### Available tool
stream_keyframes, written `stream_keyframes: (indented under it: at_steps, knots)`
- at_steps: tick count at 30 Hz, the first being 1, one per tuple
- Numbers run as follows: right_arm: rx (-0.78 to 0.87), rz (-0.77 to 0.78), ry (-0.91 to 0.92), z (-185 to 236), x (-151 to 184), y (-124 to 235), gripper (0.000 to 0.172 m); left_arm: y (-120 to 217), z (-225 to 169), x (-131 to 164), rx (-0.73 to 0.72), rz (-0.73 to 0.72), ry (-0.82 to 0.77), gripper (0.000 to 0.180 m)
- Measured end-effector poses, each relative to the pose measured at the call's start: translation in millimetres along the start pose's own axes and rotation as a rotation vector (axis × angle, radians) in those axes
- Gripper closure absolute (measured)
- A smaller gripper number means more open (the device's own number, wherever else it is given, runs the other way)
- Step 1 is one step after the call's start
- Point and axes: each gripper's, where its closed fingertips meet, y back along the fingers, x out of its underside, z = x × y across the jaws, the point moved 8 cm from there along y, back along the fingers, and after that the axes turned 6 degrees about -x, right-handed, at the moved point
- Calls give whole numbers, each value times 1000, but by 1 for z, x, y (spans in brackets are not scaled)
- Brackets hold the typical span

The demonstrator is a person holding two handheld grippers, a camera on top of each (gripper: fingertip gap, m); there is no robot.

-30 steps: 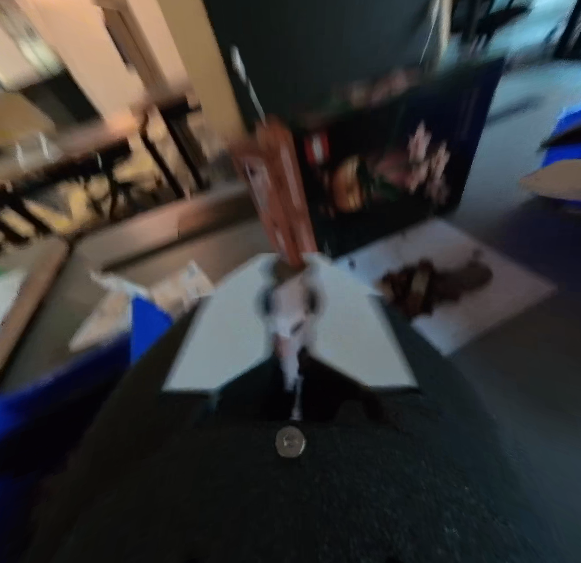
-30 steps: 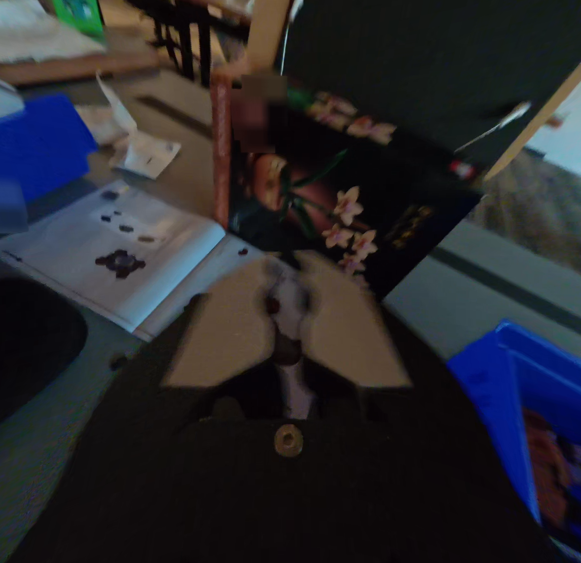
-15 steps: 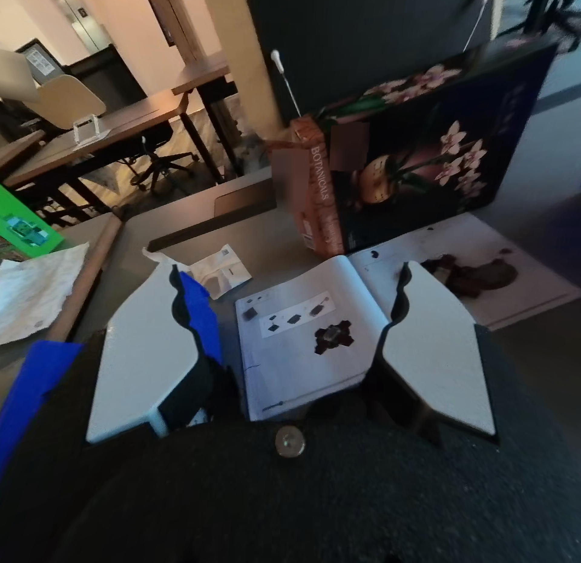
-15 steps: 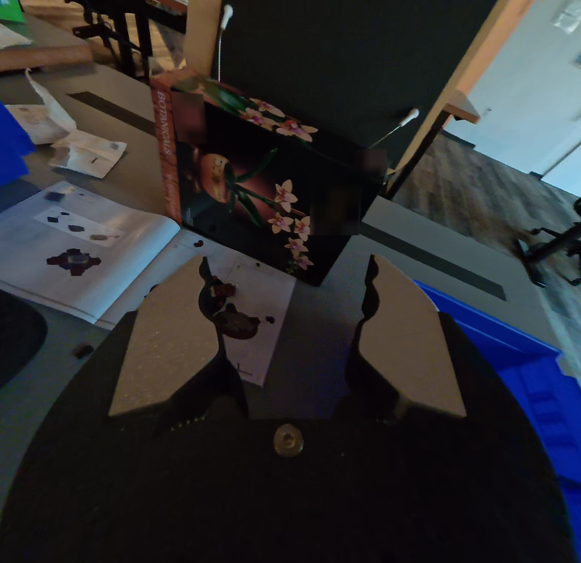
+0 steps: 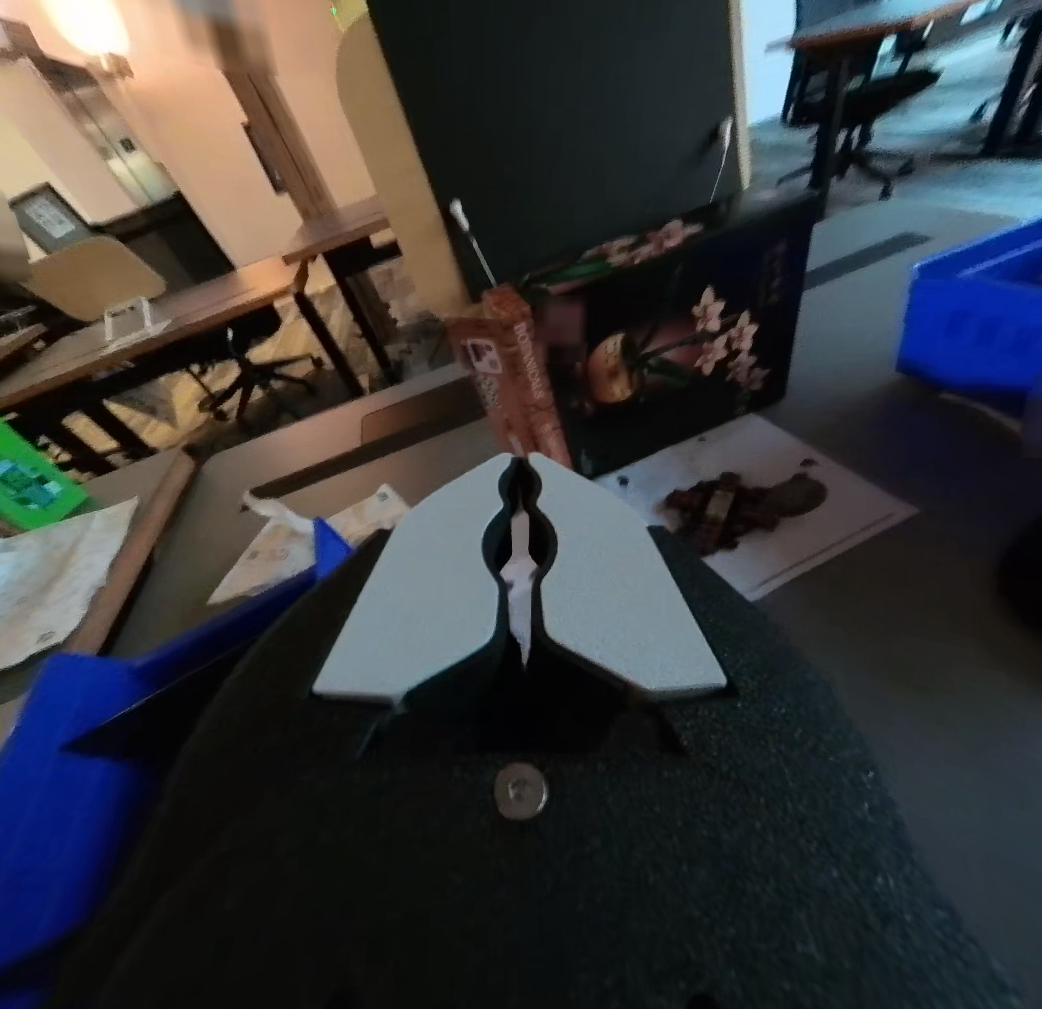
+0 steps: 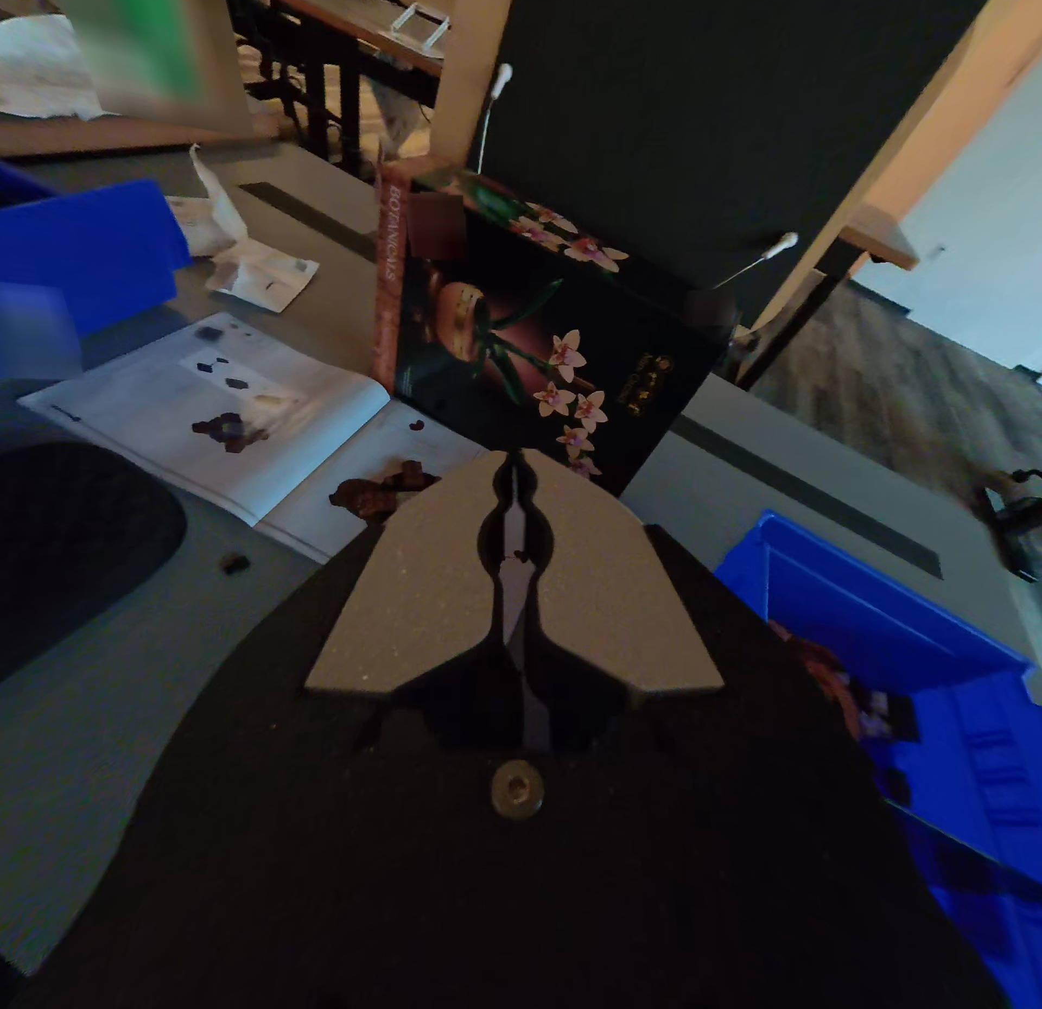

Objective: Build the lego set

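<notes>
Left gripper (image 5: 522, 463) and right gripper (image 6: 516, 458): jaws closed, nothing held, above the grey table (image 6: 744, 463). Open white instruction booklet (image 6: 214, 395) lies before the upright dark flower-printed box (image 6: 541, 339). Blue plastic bin (image 6: 925, 672) holds small dark pieces.

Ahead of my left tool (image 5: 521, 463), grey-fingered on black, I see a black box (image 5: 676, 356) printed with pale pink orchids, rust-orange spine. White booklet (image 6: 225, 395) beside, brown pieces (image 5: 733, 508), blue bins (image 6: 902, 672), grey surface (image 6: 733, 435).
</notes>
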Motion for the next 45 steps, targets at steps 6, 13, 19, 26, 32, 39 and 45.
stream_keyframes:
  at_steps: [6, 13, 19, 26, 32, 39, 45]
  knots:
    - [95, 102, -11, -1, 5, -3, 65, -5, 5, 16, -63, 192, 14, 45]
    - [87, 115, -49, -2, 9, -4, 62, -2, 10, 15, -69, 173, 54, 36]
    - [90, 117, -59, -4, 11, -8, 65, -3, 12, 16, -66, 179, 53, 38]
    - [114, 91, -84, -24, 4, -13, 67, -13, 27, 0, -92, 164, 14, 40]
    - [97, 126, -115, -24, 23, -15, 69, -22, 18, 10, -53, 186, 37, 44]
    - [90, 113, -128, -26, 24, -16, 72, -24, 9, 12, -34, 195, 31, 42]
    - [67, 89, -113, -20, 21, -20, 76, -24, 10, 12, -37, 188, 33, 46]
